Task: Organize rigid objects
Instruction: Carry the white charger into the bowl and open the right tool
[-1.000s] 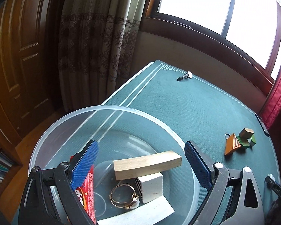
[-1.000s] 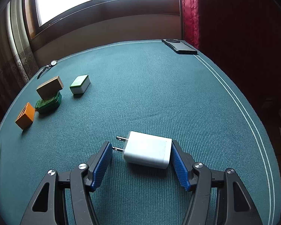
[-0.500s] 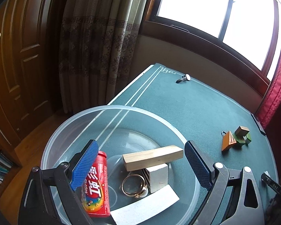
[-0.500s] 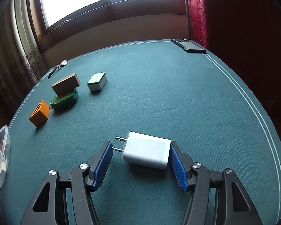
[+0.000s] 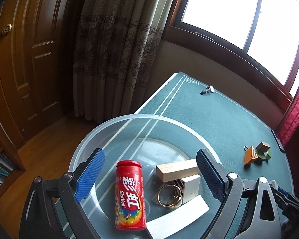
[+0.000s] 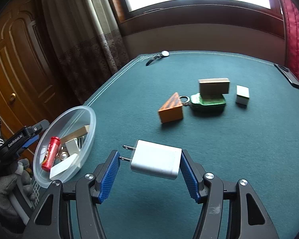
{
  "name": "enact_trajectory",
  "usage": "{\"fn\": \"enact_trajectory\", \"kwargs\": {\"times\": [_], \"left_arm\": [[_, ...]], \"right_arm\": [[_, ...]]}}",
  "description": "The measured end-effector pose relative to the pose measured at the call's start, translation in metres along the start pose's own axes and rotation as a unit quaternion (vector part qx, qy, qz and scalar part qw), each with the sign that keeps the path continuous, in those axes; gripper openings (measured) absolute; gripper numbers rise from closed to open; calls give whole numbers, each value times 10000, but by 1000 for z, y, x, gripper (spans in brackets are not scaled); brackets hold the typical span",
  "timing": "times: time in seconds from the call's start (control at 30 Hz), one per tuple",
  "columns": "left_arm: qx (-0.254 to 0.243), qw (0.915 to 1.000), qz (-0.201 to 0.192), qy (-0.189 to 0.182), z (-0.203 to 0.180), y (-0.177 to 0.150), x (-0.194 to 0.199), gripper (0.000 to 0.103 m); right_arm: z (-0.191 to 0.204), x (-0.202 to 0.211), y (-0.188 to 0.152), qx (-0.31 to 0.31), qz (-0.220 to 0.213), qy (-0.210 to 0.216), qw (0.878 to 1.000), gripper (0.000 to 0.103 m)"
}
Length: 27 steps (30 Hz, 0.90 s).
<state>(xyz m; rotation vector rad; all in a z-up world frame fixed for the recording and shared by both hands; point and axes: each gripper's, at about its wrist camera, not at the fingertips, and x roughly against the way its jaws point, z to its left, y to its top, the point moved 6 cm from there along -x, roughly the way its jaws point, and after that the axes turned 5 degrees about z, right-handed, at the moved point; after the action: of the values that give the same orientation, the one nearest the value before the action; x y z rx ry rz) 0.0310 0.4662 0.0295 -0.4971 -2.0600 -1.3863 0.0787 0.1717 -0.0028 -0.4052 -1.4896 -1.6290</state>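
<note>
Right tool (image 6: 149,176) clamped on white charger (image 6: 155,162), lifted off table (image 6: 239,139); left tool (image 5: 149,177) wide, over clear bowl (image 5: 85,149) holding red candy tube (image 5: 129,195).

Each black tool (image 6: 149,176) has blue ribbed pads (image 6: 109,176), silver screws; grey glove (image 6: 5,187).

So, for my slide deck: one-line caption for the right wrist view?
Right gripper holds a white plug-in charger above green felt table, near a clear plastic bowl.
</note>
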Motion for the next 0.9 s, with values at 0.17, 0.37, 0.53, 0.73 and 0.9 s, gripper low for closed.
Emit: {"fn": "enact_trajectory", "kwargs": {"times": [0.17,0.37,0.53,0.73,0.9], "left_arm": [[72,9999,-74,-48,5,4,7,94],[192,9997,-164,-13,13,10,10,94],[288,9993,-221,44,17,11,14,94],[239,9994,-230,2,12,10,15,94],[88,9998,-145,-94,-2,5,12,94]], "right_arm": [[57,-12,9,545,34,375,9978,64],[108,-23,17,997,-21,748,9922,64],[127,-38,10,1200,130,955,9881,72],[107,-27,7,1000,-107,702,9924,77],[72,-15,3,577,-275,294,9975,77]]}}
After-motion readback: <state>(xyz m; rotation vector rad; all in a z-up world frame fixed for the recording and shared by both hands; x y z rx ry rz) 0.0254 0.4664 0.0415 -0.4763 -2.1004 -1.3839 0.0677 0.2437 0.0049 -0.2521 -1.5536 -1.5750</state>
